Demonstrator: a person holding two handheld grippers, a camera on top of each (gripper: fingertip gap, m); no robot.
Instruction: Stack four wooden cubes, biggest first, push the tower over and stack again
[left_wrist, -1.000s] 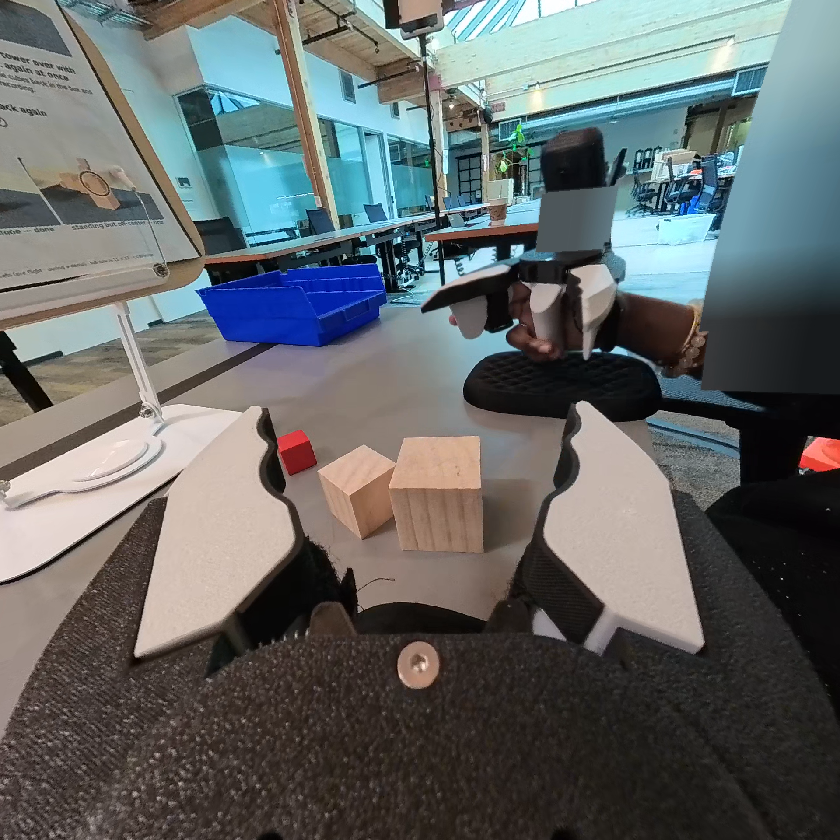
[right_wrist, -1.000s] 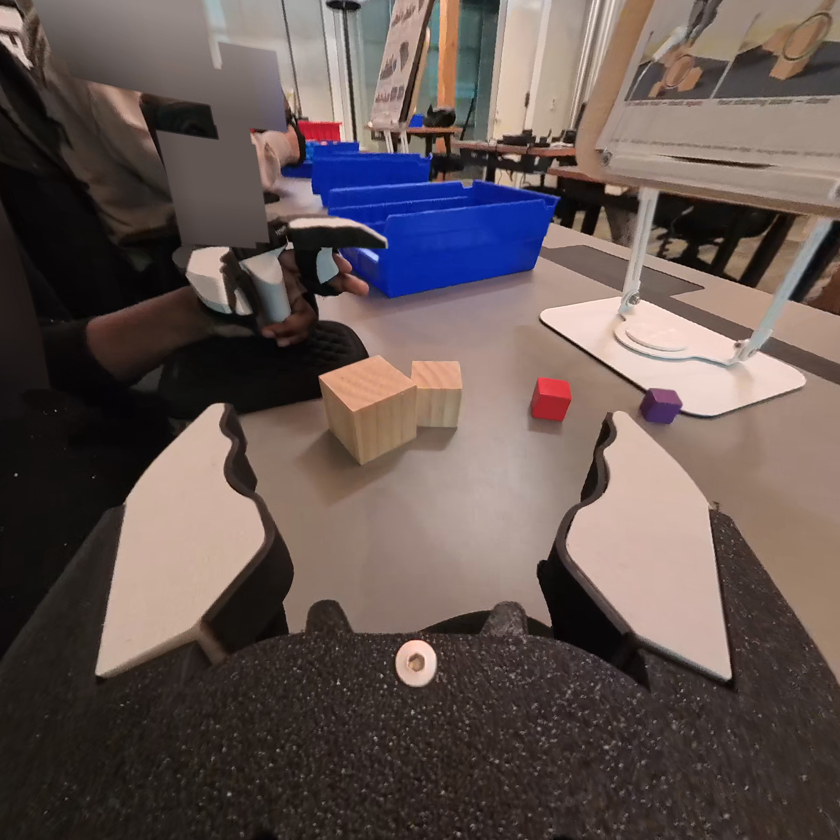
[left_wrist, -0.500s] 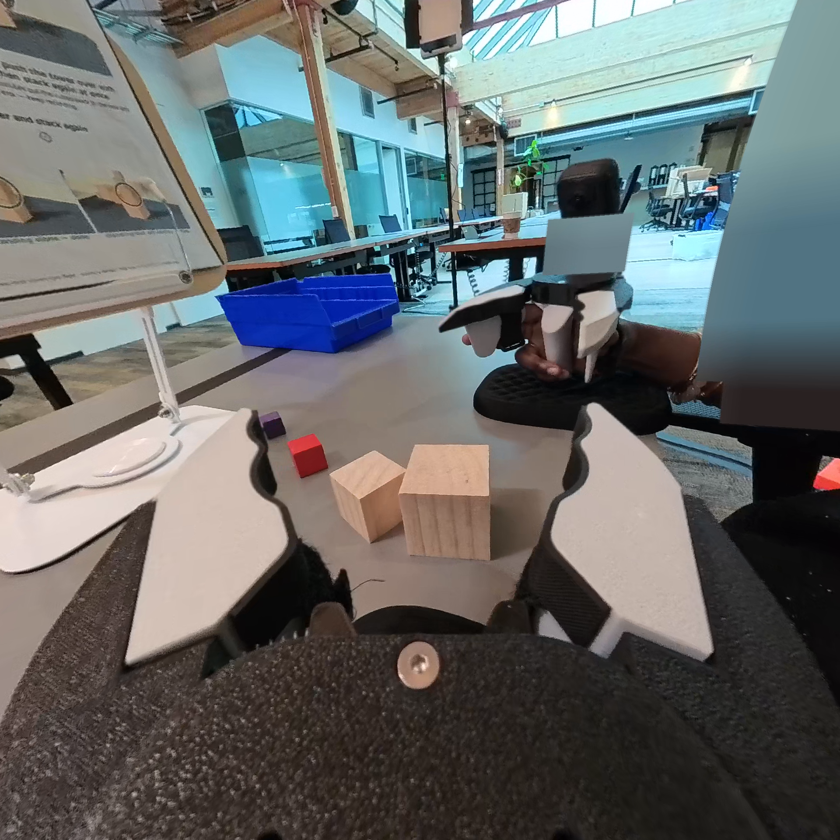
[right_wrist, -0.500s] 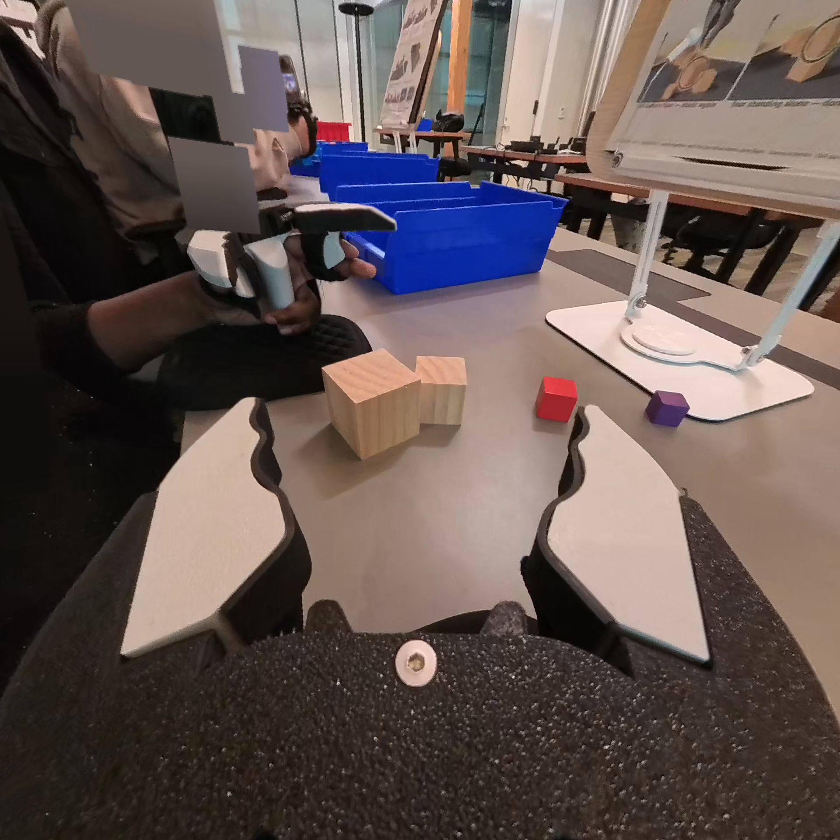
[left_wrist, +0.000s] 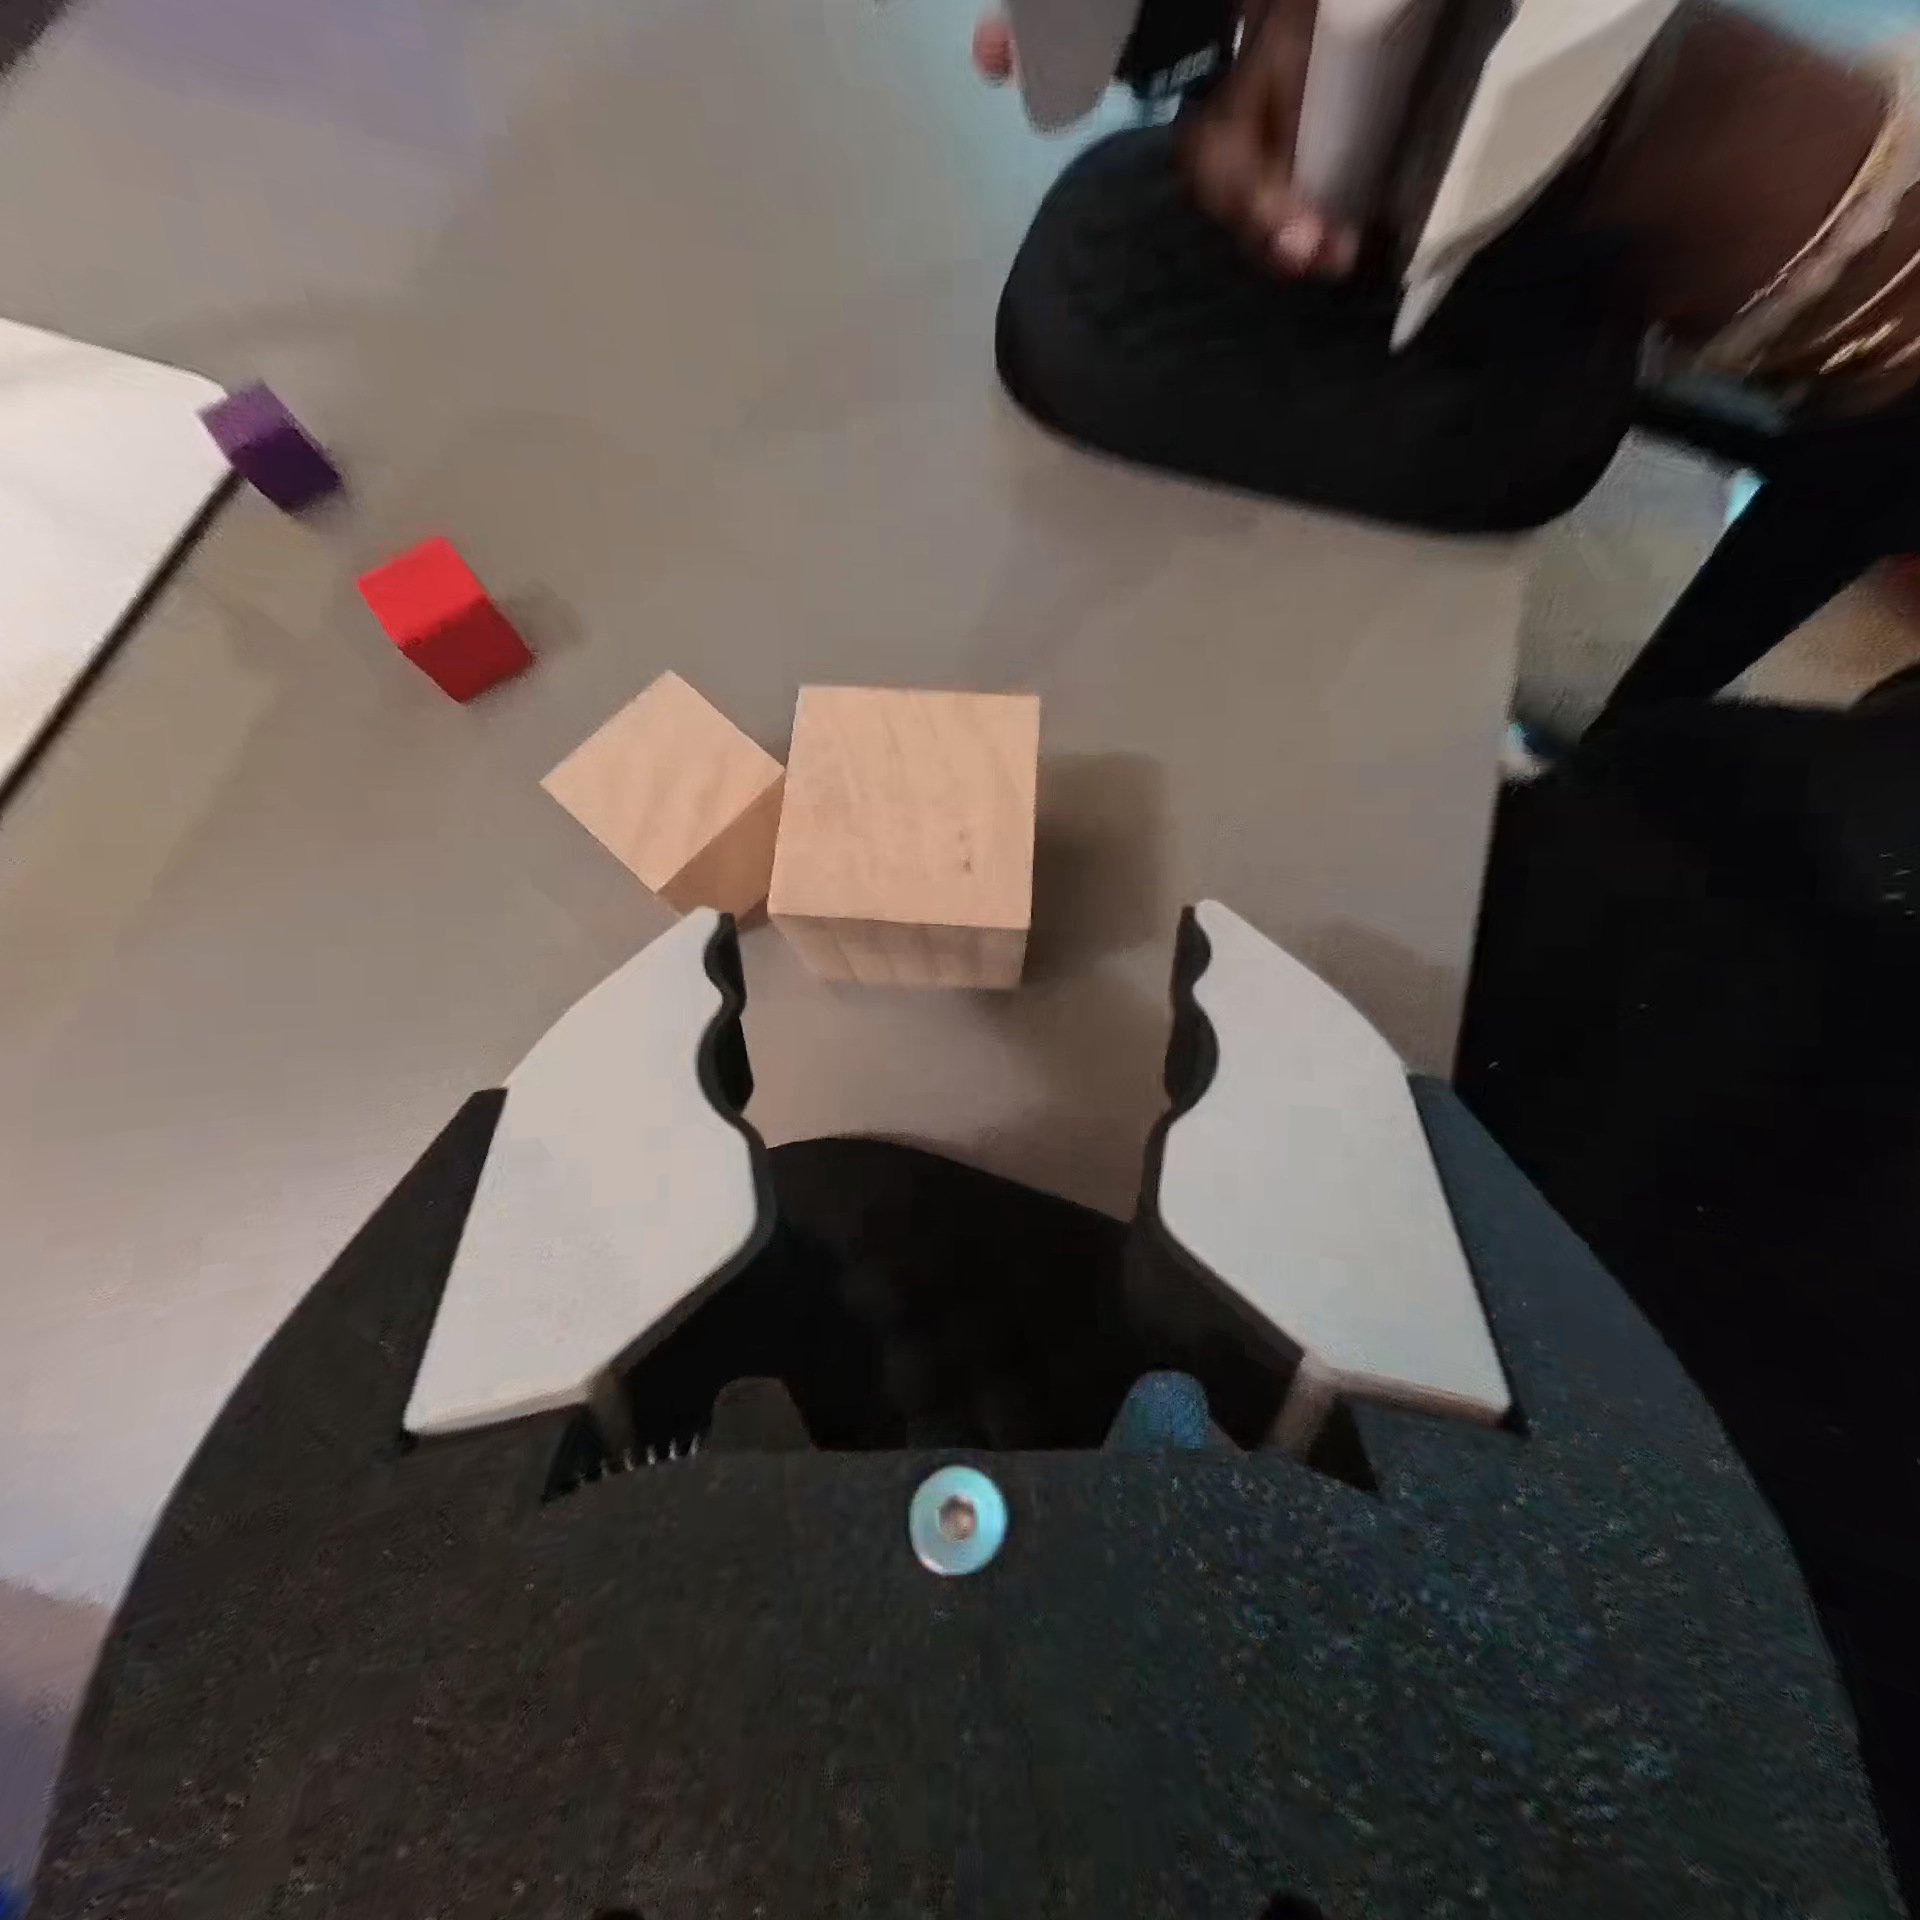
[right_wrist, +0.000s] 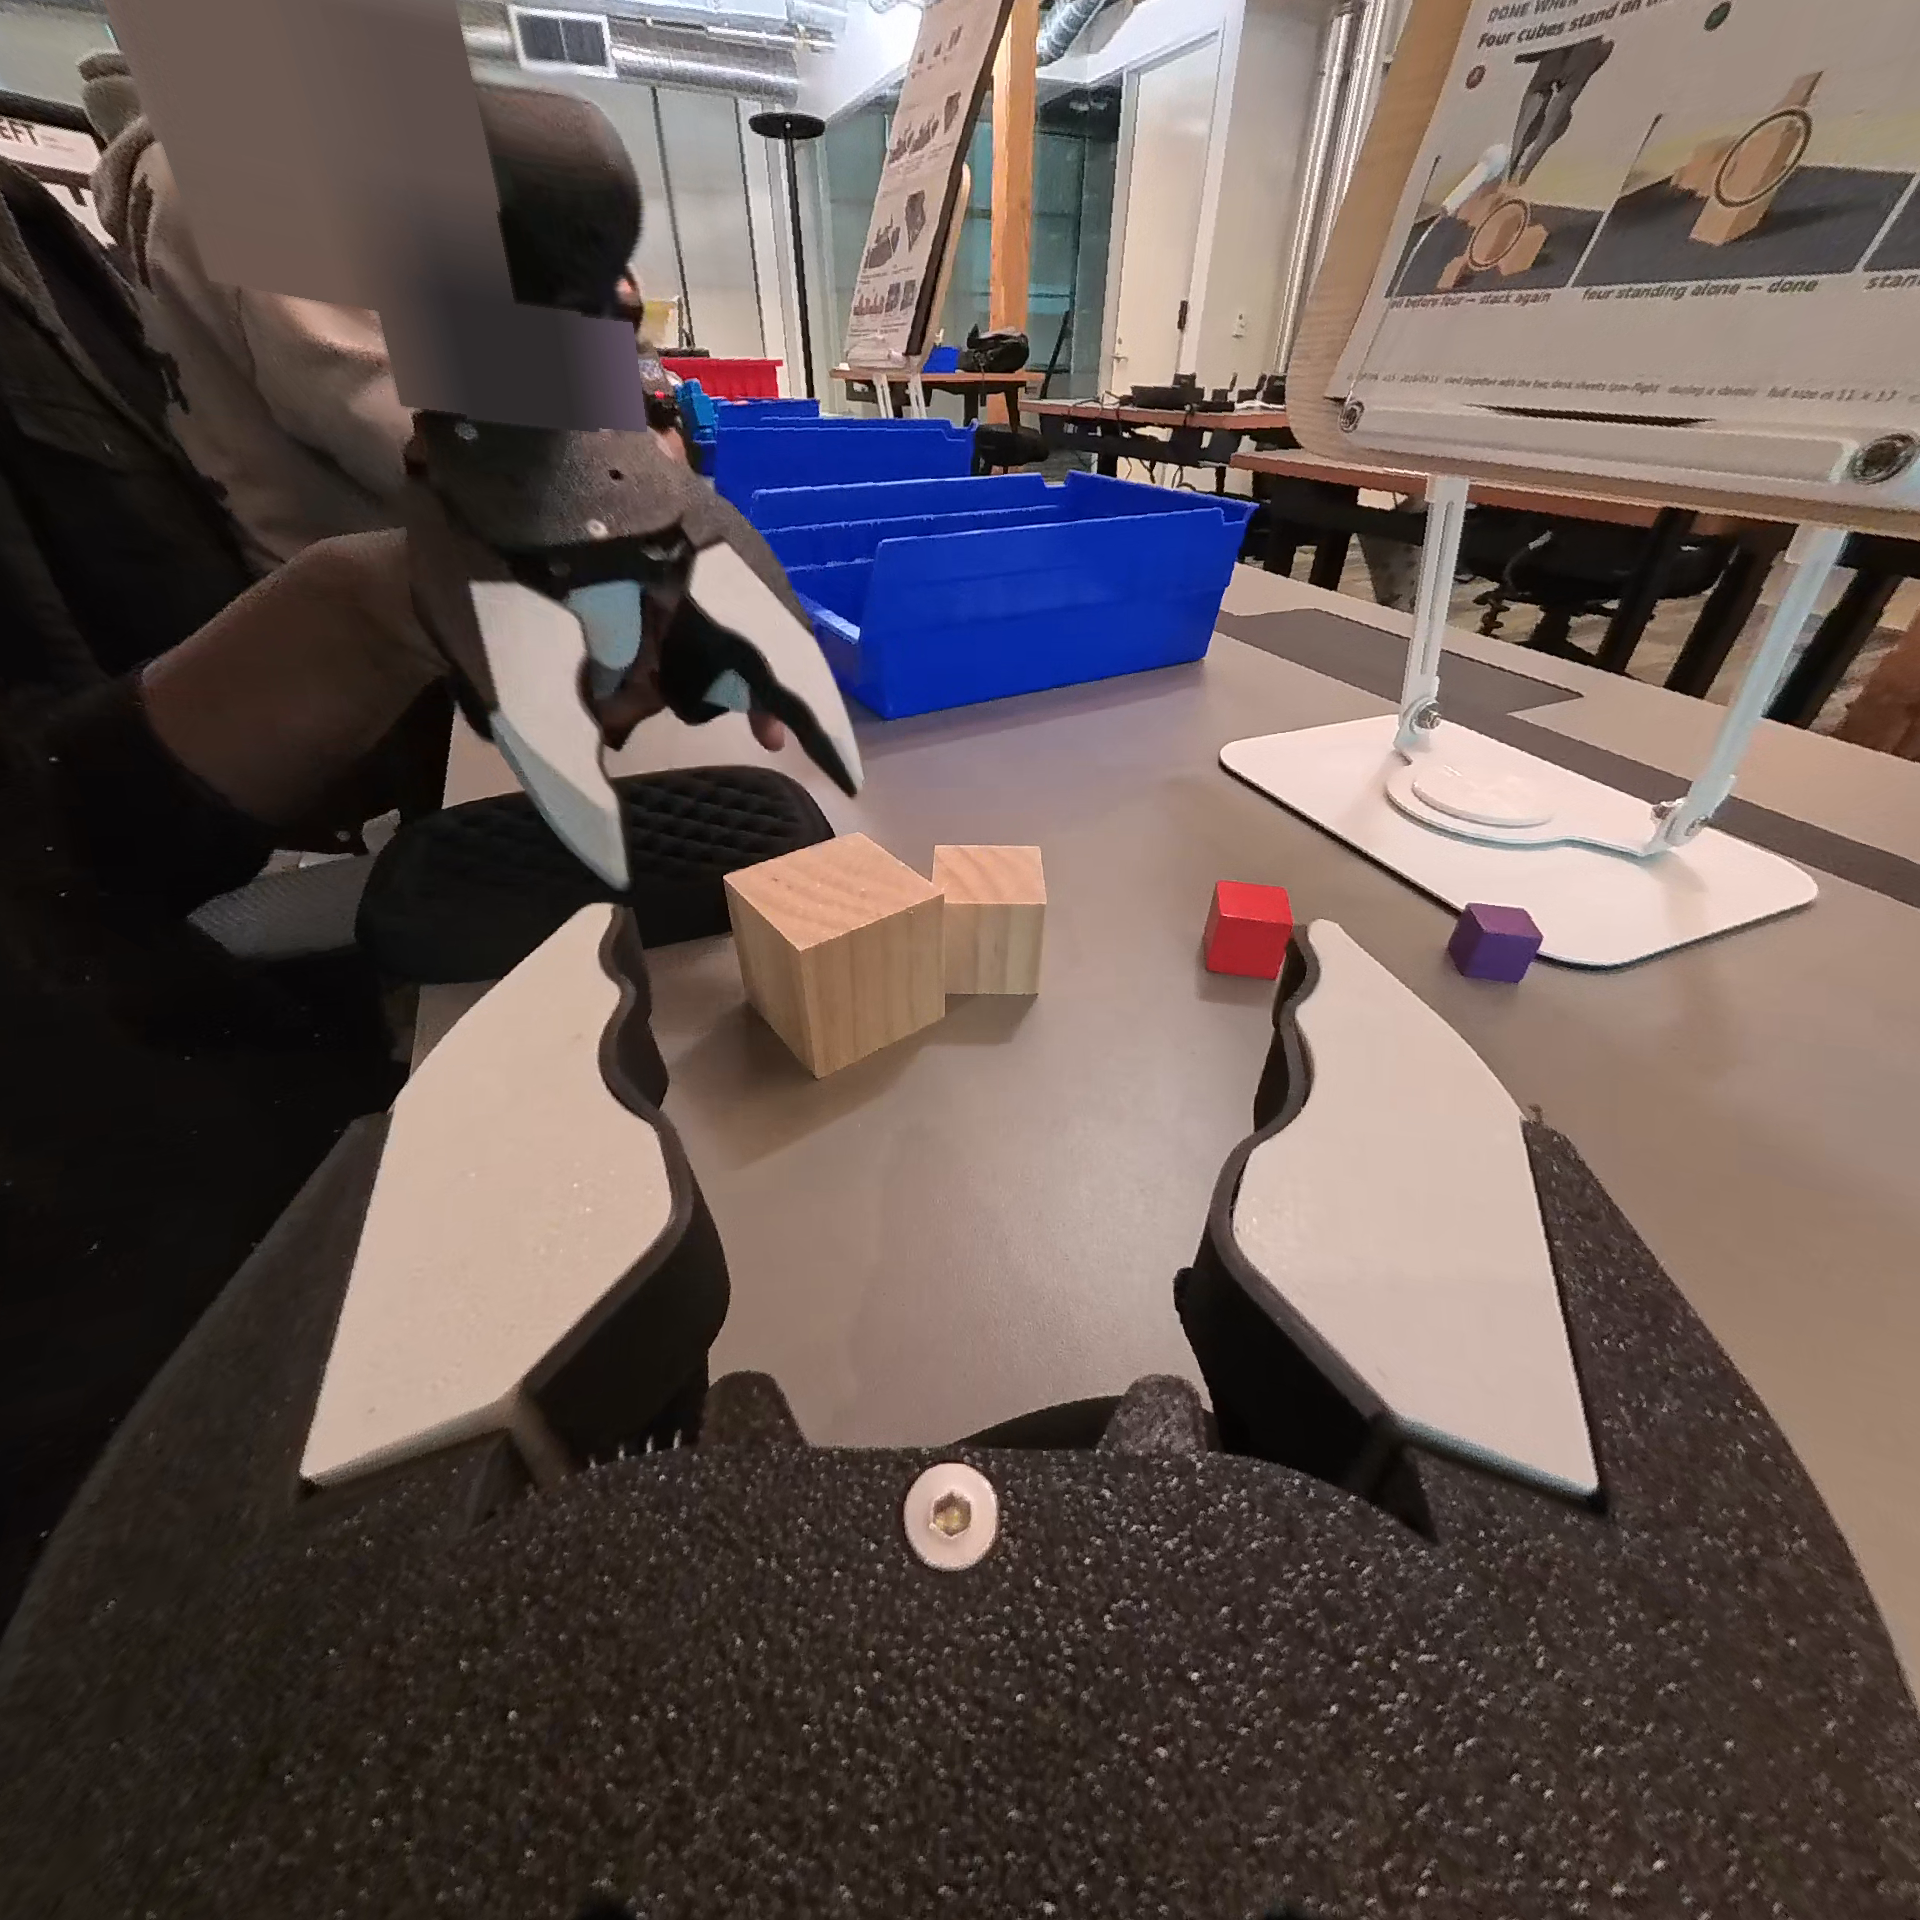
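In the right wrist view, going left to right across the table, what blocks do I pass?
Large wooden cube → smaller wooden cube touching it → red cube → purple cube at the edge of the white stand base.

- Instruction sheet (right_wrist: 1621, 239) on a stand, far right: printed captions under photos.
- Second board (right_wrist: 925, 197), farther back: print too small to read.

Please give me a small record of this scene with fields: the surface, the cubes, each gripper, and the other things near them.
surface: grey table
wooden cubes: large cube touching small cube
coloured cubes: red cube; purple cube beside white stand base
left gripper: open, holds nothing, above the large cube
right gripper: open, holds nothing, short of the cubes
other: blue bin; black pad
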